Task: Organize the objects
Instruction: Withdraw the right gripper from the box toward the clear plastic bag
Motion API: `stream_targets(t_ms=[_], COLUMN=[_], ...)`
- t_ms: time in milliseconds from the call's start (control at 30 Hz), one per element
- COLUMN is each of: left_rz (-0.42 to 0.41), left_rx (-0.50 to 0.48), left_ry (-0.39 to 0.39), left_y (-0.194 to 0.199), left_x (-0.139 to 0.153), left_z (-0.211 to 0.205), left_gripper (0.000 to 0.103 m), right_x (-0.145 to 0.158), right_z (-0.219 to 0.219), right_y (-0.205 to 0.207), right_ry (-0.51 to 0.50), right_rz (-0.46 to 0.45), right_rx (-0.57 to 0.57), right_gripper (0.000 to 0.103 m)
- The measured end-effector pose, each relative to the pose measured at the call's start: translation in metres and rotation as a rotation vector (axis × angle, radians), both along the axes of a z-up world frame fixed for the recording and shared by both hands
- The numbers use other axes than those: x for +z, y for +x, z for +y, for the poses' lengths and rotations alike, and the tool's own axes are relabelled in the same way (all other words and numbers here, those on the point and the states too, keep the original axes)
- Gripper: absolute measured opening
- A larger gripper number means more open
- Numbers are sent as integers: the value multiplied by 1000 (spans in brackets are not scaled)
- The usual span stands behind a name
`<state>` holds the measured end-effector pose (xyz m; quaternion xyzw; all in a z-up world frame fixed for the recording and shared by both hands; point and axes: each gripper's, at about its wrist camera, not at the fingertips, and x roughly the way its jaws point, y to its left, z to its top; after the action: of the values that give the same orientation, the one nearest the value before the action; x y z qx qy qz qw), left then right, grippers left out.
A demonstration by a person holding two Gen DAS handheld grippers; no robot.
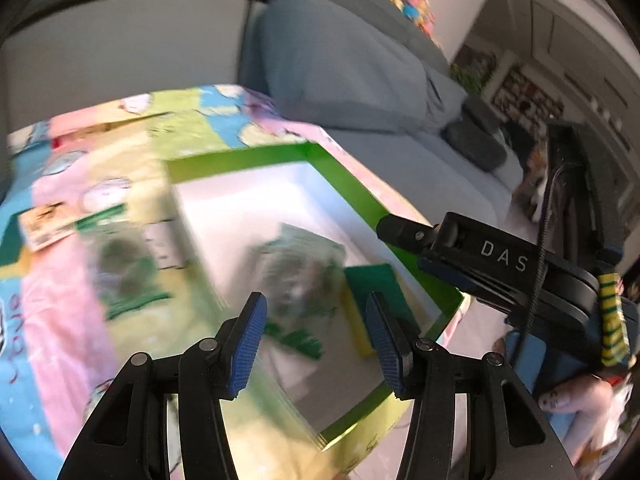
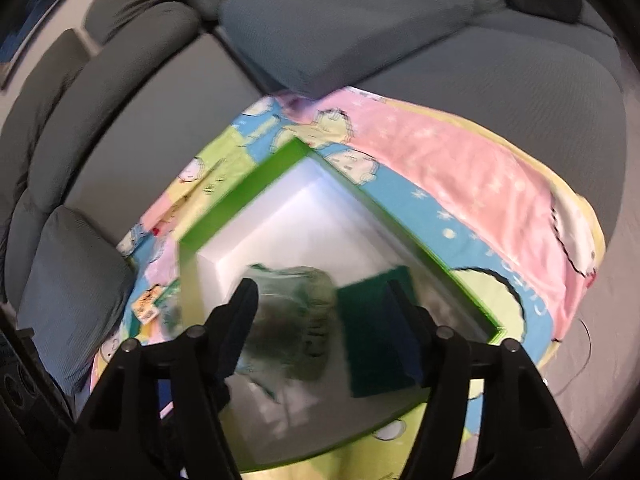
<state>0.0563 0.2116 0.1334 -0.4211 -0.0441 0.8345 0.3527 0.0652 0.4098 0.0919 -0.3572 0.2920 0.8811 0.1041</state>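
done: green sponge [image 1: 370, 280] and clear packet [image 1: 298, 276] lie in your green-rimmed box [image 1: 352, 184] | left: second packet [image 1: 120, 264] and small carton [image 1: 42, 226] outside on the cloth [image 1: 72, 360] | left gripper [image 1: 316, 340] and right gripper [image 2: 324, 328]: jaws apart, empty

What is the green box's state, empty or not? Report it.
Not empty. The green box holds a clear packet and a green sponge on its white floor.
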Motion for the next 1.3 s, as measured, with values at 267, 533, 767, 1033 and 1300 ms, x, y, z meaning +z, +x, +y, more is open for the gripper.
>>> stream_targets(t_ms=[267, 533, 767, 1033, 1300], left_rz=[30, -145, -166, -151, -163], left_rx=[270, 592, 730, 729, 739], left_ry=[7, 32, -4, -43, -25], left_y=[-5, -20, -17, -14, -14], left_x=[8, -43, -55, -55, -55], left_z=[-114, -223, -257, -270, -280], left_gripper=[79, 85, 85, 85, 85], right_x=[30, 20, -20, -50, -66], right_z=[-81, -165, -205, -215, -219], right_y=[-28, -81, -133, -154, -163], right_ry=[43, 18, 197, 377, 509], right_rz=[138, 150, -16, -120, -206], right_rx=[229, 429, 384, 355, 333], right_gripper=[82, 82, 82, 80, 60])
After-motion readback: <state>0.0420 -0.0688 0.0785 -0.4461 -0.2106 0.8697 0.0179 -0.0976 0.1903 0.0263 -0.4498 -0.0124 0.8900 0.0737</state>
